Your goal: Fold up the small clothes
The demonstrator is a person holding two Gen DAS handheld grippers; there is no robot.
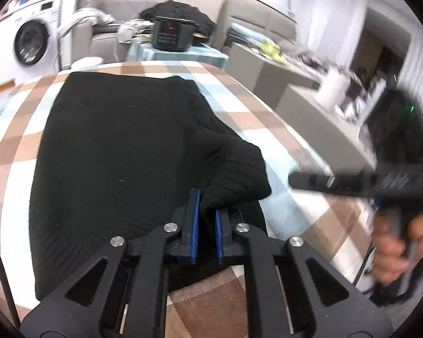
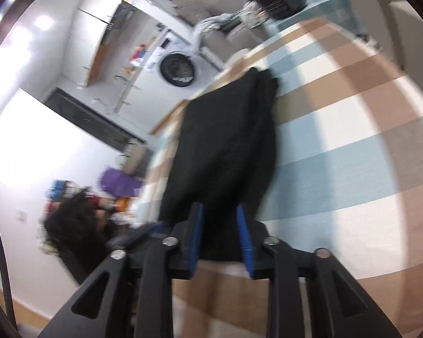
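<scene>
On the checked tablecloth (image 1: 143, 69), low in the frame, the left gripper (image 1: 206, 211) is pinched shut on a bunched corner of the black garment (image 1: 112, 146).

From the right wrist view, the right gripper (image 2: 220, 231) has its blue pads (image 2: 244, 233) apart, the same black cloth lying between them, though blur hides whether they press it. The garment spreads flat across the cloth toward the top of both frames, its near right corner lifted into a fold at the left claw. A hand (image 1: 394, 250) with the other gripper's handle shows at lower right. Beyond the table stand a black cooker (image 1: 173, 32) at top centre and a washing machine (image 1: 32, 42) at upper left.
</scene>
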